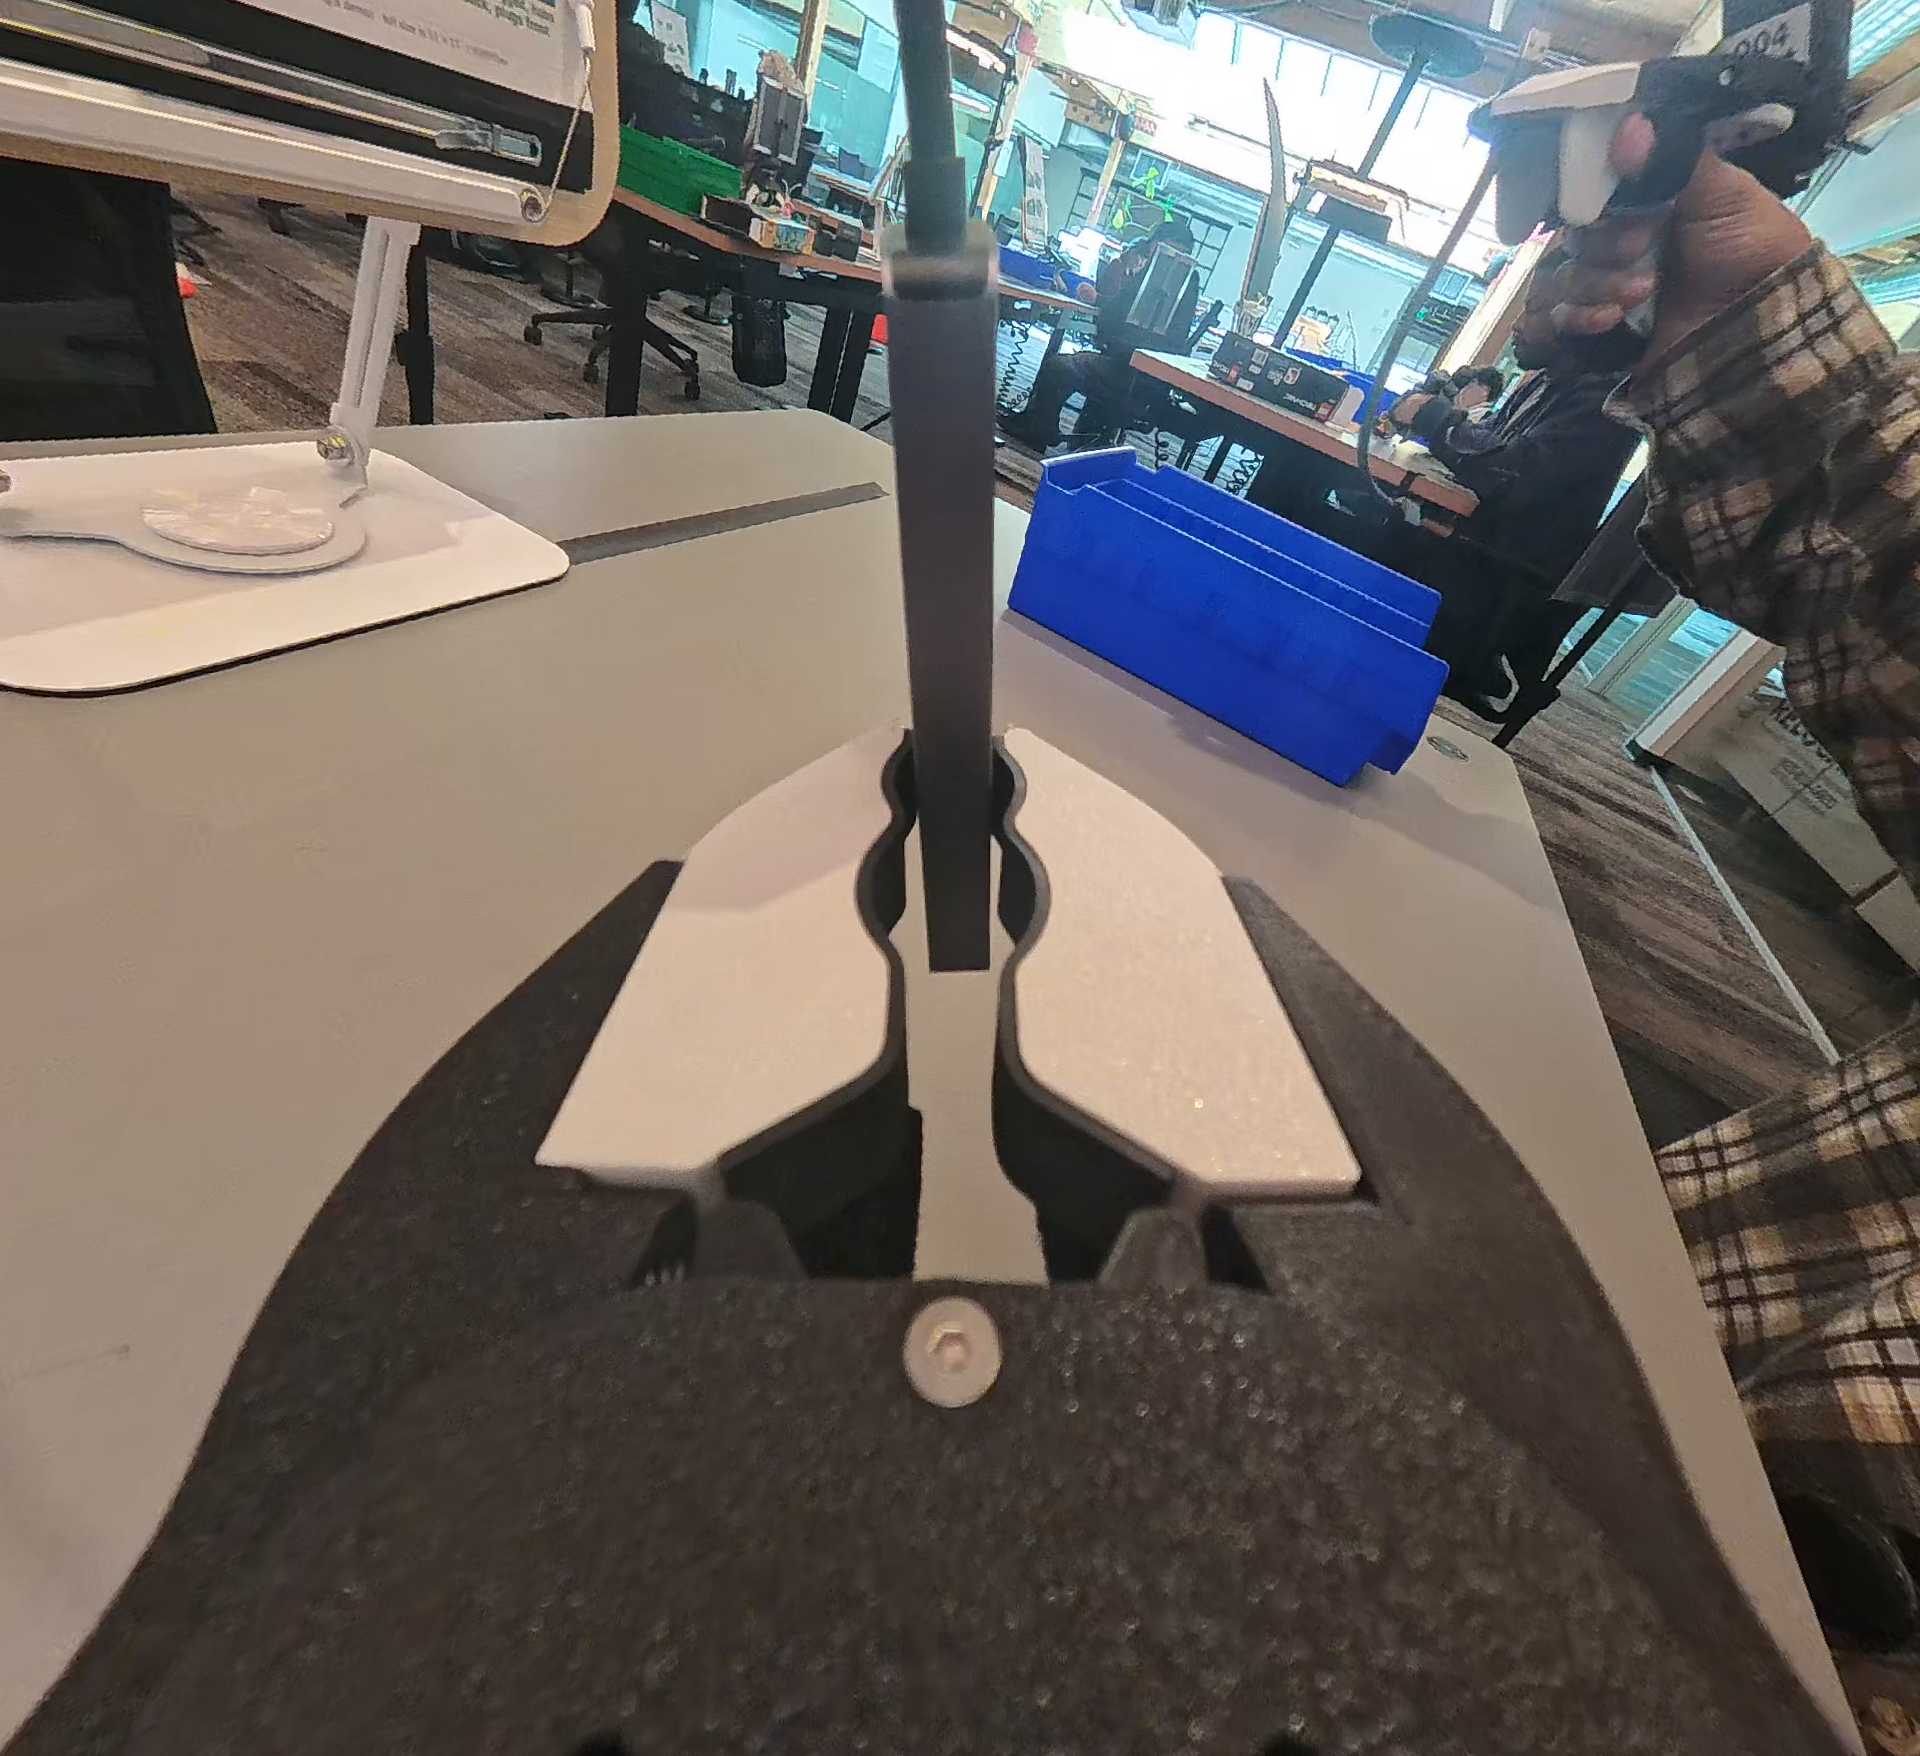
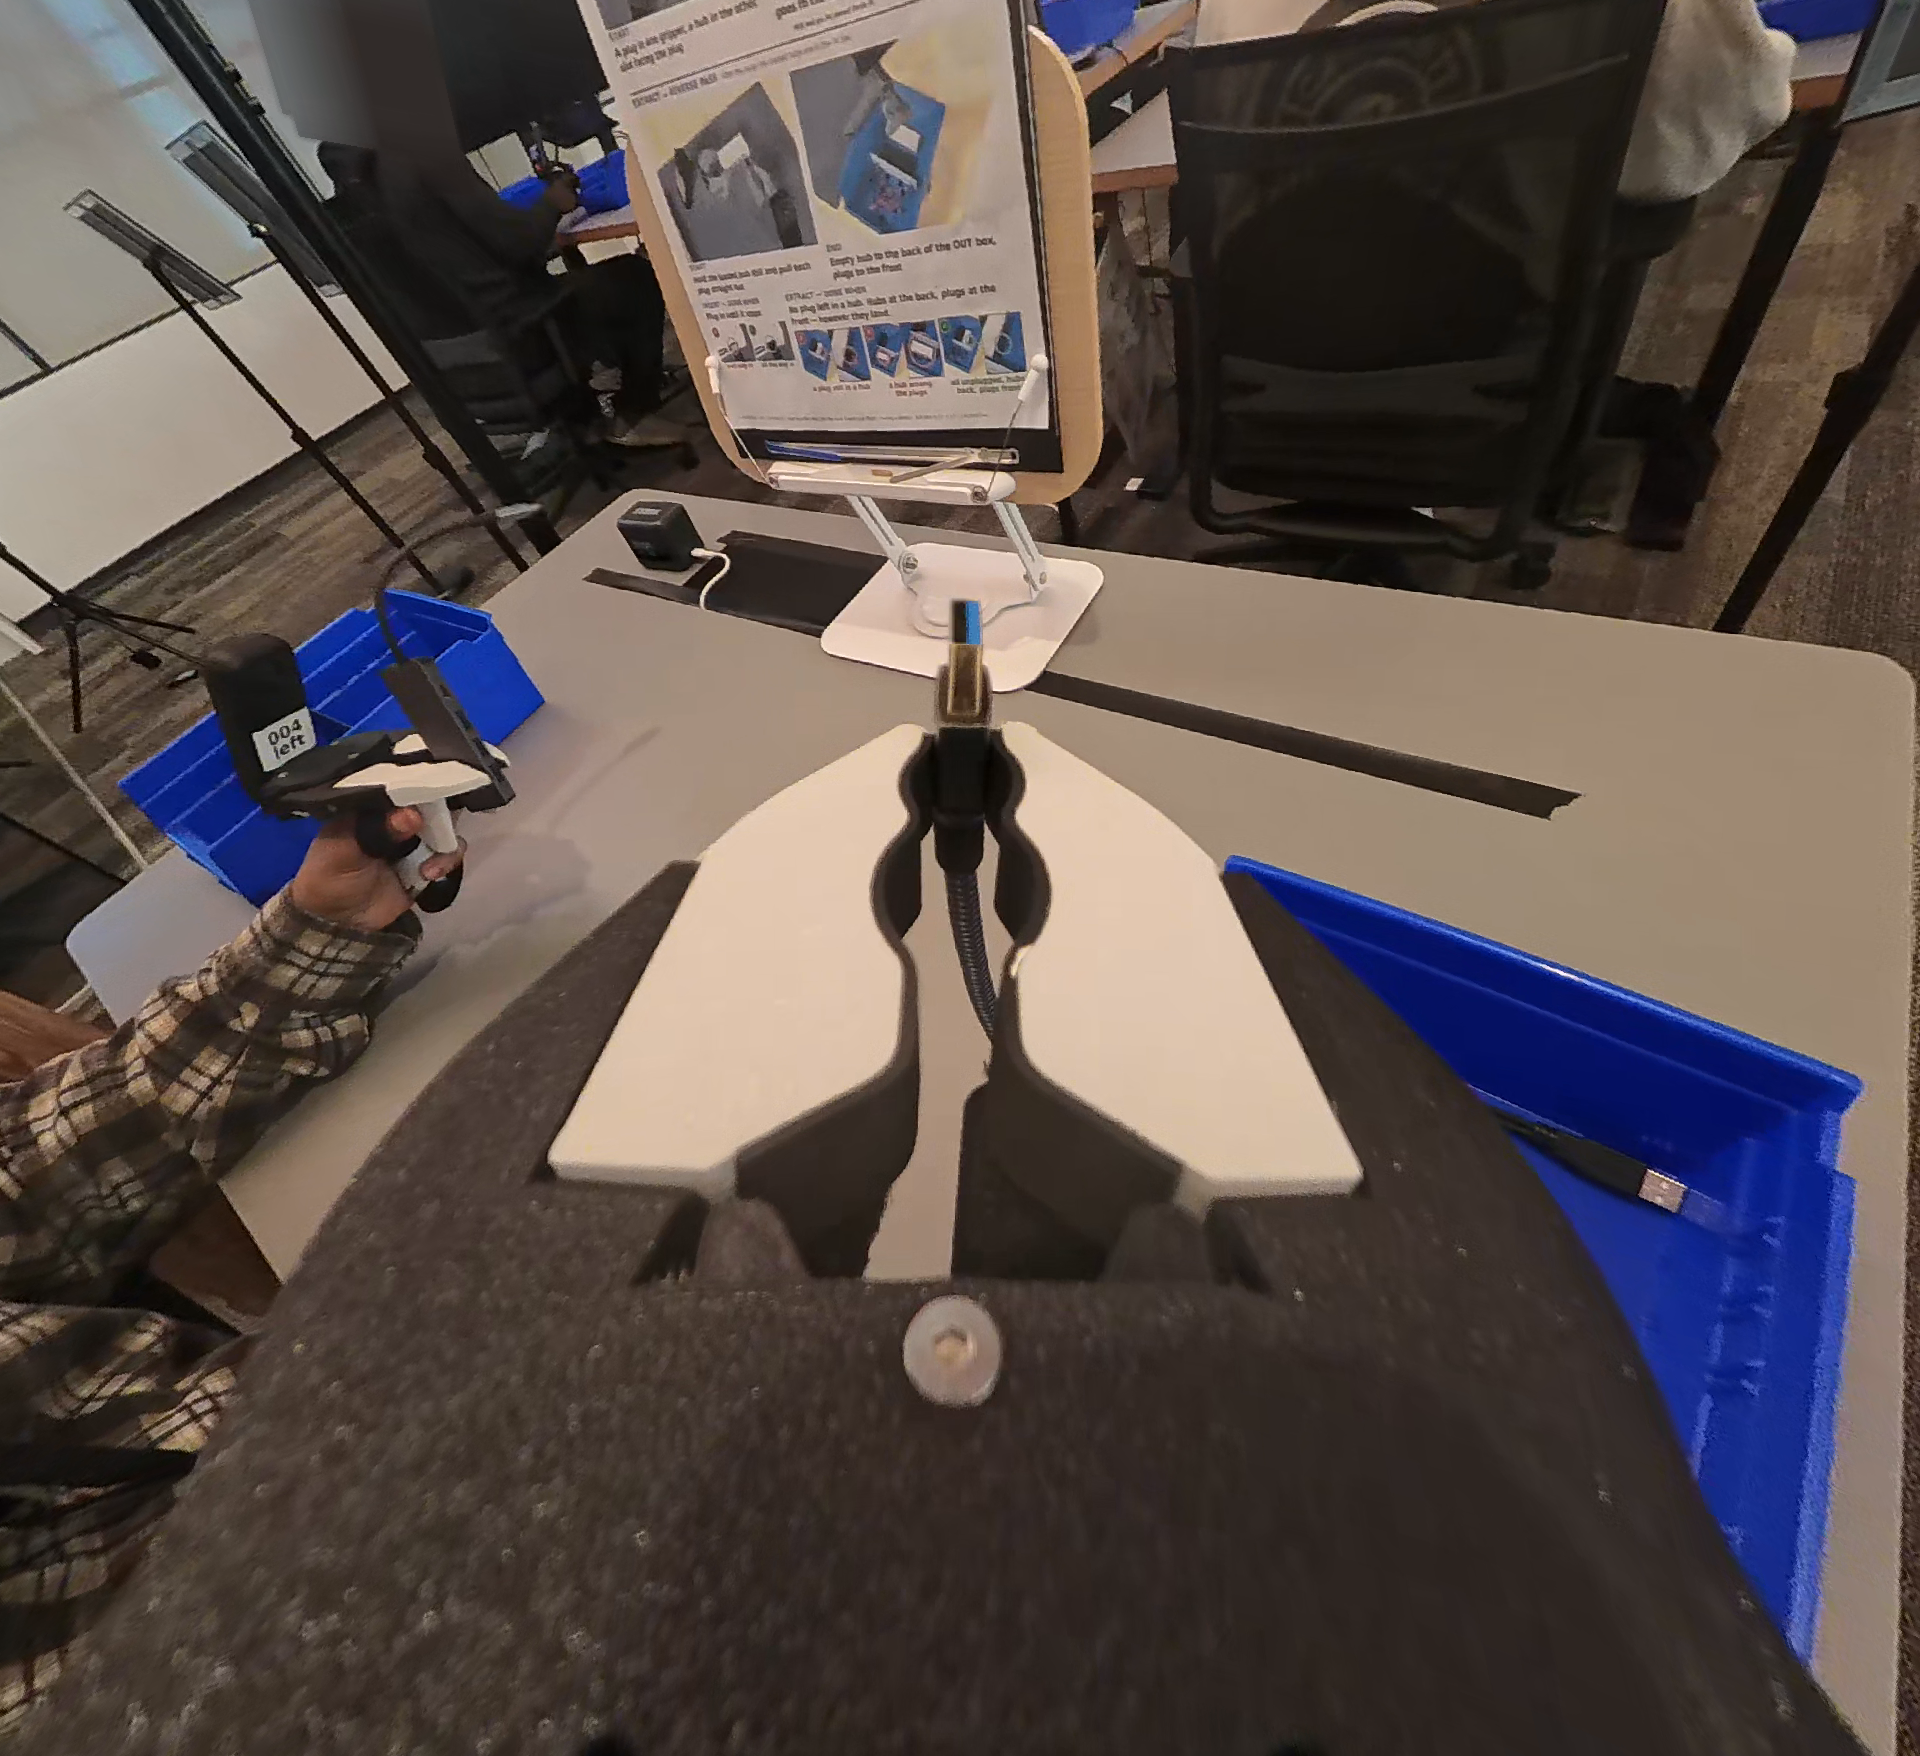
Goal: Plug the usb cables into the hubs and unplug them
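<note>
Over a grey tabletop point(image 2: 1351, 688) in an open office, the left tool point(image 1: 951, 771) grips a dark hub point(image 1: 940, 626) and the right tool point(image 2: 961, 750) a USB plug point(image 2: 964, 678).

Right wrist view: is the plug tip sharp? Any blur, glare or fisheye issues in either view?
Right wrist view: the USB plug tip is soft, out of focus; table edges bow from the wide-angle lens. Left wrist view: the hub in the left hand-held gripper is fairly sharp; the windows behind are blown out; the plaid sleeve stretches at the frame edge.
</note>
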`<state>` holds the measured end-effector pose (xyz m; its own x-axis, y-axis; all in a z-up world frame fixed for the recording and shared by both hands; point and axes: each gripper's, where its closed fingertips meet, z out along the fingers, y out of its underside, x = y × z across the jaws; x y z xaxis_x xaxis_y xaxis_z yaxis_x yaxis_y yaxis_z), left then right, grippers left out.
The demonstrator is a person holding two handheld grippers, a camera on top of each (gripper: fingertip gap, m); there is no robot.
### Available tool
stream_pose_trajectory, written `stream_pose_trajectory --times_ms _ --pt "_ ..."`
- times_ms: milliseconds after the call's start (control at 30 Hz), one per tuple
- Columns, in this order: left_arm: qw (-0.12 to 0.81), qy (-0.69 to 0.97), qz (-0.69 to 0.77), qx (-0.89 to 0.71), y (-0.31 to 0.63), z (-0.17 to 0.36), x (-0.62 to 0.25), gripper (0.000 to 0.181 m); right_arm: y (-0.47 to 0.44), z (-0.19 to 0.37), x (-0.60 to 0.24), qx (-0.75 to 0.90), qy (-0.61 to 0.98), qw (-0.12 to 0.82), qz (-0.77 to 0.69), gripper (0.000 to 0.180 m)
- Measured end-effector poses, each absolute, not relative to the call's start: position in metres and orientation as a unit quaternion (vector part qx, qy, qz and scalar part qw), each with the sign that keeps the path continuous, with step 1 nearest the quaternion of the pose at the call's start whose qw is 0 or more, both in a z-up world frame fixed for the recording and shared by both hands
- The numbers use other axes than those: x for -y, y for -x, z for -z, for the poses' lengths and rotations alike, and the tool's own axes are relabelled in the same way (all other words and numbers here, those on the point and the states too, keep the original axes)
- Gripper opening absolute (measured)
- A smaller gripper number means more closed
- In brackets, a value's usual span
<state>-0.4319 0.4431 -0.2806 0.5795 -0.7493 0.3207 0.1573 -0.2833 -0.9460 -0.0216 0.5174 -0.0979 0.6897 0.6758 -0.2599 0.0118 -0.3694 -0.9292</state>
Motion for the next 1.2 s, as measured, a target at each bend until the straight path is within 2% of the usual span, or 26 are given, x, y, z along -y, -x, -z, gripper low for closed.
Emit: stream_pose_trajectory --times_ms 1200 --pt "0.557 0.691 0.406 -0.216 0.431 0.280 -0.442 0.011 -0.013 0.137 -0.549 0.192 0.798 0.494 -0.289 0.008"
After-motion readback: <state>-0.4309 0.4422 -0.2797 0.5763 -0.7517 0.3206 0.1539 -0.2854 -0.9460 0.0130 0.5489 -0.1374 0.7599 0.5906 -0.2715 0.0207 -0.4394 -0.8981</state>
